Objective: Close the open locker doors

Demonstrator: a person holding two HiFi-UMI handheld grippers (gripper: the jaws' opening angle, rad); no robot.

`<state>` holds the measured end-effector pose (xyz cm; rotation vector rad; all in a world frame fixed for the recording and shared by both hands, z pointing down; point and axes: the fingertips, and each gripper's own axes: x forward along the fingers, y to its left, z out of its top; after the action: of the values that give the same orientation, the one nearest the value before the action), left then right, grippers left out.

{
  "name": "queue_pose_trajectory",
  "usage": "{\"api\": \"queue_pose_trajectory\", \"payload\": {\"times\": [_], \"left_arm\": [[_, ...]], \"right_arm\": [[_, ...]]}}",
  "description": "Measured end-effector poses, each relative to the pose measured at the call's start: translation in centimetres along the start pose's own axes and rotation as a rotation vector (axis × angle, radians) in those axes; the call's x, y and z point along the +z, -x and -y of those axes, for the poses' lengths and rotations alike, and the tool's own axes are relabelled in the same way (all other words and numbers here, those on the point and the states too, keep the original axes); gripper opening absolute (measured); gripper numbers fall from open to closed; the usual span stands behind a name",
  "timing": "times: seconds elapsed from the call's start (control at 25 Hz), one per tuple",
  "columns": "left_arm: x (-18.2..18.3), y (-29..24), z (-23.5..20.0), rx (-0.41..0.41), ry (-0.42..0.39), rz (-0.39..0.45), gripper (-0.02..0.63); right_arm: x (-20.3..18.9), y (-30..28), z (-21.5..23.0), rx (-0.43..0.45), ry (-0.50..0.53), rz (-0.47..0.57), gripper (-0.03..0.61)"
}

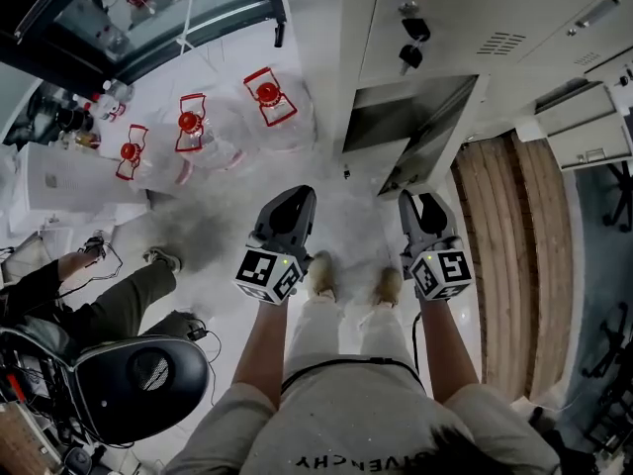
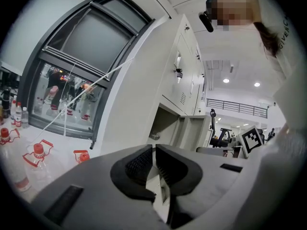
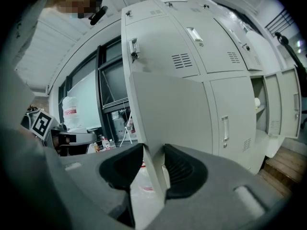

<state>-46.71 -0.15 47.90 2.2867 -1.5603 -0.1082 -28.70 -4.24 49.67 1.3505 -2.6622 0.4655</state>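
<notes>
A bank of pale grey lockers [image 1: 465,28] fills the top right of the head view. One low compartment [image 1: 391,122] stands open, its door [image 1: 440,142] swung out towards me. In the right gripper view that door [image 3: 168,109] runs edge-on into my right gripper [image 3: 153,169]. The jaws are open, with the door's edge between them and a gap on the left side. My left gripper [image 1: 297,198] hangs left of the door, shut and empty, and looks at the open compartment [image 2: 165,126]. A second locker [image 3: 261,109] further right also stands open.
Three clear water jugs with red caps [image 1: 267,92] stand on the white floor to the left, below a dark-framed window [image 2: 81,66]. At the lower left sit a person [image 1: 99,300] and a black chair [image 1: 138,374]. A wooden floor strip [image 1: 514,255] runs along the right.
</notes>
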Motion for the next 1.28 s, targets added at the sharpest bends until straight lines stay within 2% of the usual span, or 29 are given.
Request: {"api": "queue_pose_trajectory", "payload": {"times": [0.64,1.28], "left_arm": [[1.9,-2.3,-3.6,-0.018,-0.011,0.027,0.018],[3.1,-4.2,-7.3,0.012,0.000,0.050,0.018]], "right_arm": [[0.7,-5.4,-3.1,0.016,0.002,0.025,0.124],[1.6,-11.0,-4.5,0.056,0.010,0.044,0.125]]}}
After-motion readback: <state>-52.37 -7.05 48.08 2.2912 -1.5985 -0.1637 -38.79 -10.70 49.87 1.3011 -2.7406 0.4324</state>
